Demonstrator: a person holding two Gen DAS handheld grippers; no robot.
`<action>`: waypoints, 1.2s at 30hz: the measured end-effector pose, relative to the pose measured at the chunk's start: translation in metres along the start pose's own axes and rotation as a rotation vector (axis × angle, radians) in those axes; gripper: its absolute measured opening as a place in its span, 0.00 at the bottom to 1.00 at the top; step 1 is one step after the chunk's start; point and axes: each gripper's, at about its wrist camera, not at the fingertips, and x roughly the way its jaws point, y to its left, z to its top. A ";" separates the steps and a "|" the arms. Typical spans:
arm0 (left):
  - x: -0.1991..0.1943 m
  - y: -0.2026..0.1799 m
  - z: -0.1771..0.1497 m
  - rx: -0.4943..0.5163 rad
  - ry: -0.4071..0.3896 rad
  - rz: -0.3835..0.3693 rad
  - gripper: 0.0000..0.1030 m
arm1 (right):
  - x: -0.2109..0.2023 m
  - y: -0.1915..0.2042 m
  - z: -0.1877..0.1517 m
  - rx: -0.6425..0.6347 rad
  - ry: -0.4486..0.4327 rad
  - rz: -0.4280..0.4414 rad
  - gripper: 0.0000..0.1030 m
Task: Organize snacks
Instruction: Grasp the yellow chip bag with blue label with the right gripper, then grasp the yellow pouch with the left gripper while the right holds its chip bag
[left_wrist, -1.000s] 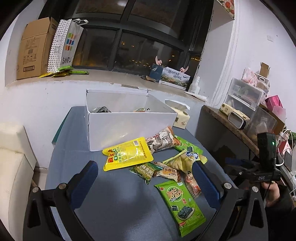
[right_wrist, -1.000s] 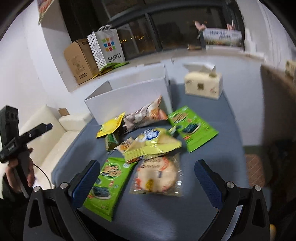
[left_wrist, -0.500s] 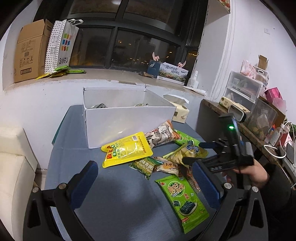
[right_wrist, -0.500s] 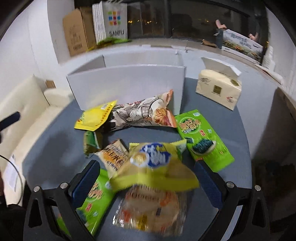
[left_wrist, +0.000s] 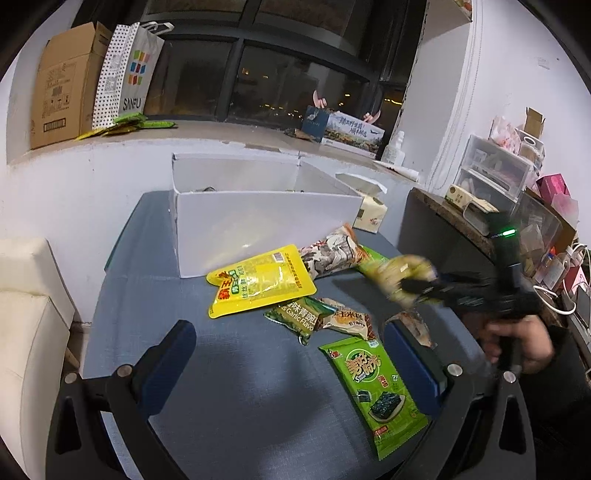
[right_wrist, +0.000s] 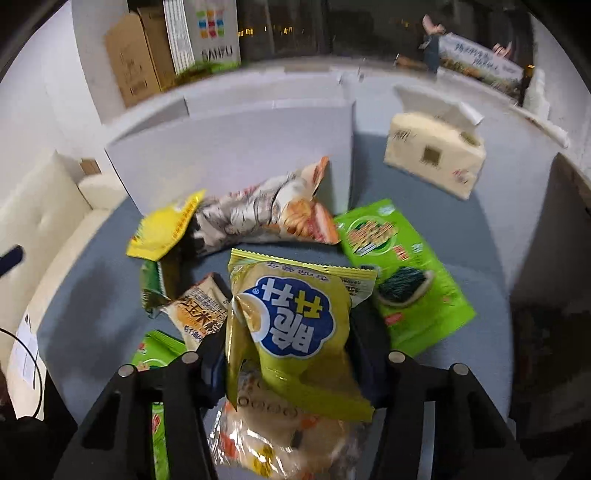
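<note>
Snack packs lie on a blue-grey table in front of an open white box (left_wrist: 258, 221) (right_wrist: 240, 147). My right gripper (right_wrist: 290, 350) (left_wrist: 417, 286) reaches in from the right. Its jaws are closing, and the pads press the creased sides of a yellow-green chip bag (right_wrist: 295, 325) (left_wrist: 399, 273) with a blue logo. Under that bag lies a clear cracker pack (right_wrist: 280, 424). My left gripper (left_wrist: 288, 332) hovers open above the near table, holding nothing. Beyond it lie a yellow pouch (left_wrist: 258, 284), a white-and-orange bag (left_wrist: 332, 254), two small packs and a green seaweed pack (left_wrist: 373, 384).
A tissue box (right_wrist: 432, 158) stands right of the white box. A second green seaweed pack (right_wrist: 402, 273) lies at the right. A cream sofa (left_wrist: 22, 314) is at the left and a cluttered shelf (left_wrist: 480, 221) at the right. A cardboard box (left_wrist: 62, 81) sits on the windowsill.
My right gripper came in over the pile and its wide jaws closed around the yellow-green chip bag. The left gripper has barely moved.
</note>
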 end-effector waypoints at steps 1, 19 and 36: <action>0.003 0.000 0.001 0.001 0.007 0.002 1.00 | -0.012 -0.002 -0.002 0.019 -0.034 0.013 0.57; 0.156 -0.004 0.050 0.038 0.295 0.054 1.00 | -0.094 0.003 -0.039 0.112 -0.212 0.150 0.57; 0.174 0.007 0.050 0.196 0.284 0.278 0.85 | -0.086 -0.003 -0.050 0.134 -0.191 0.164 0.58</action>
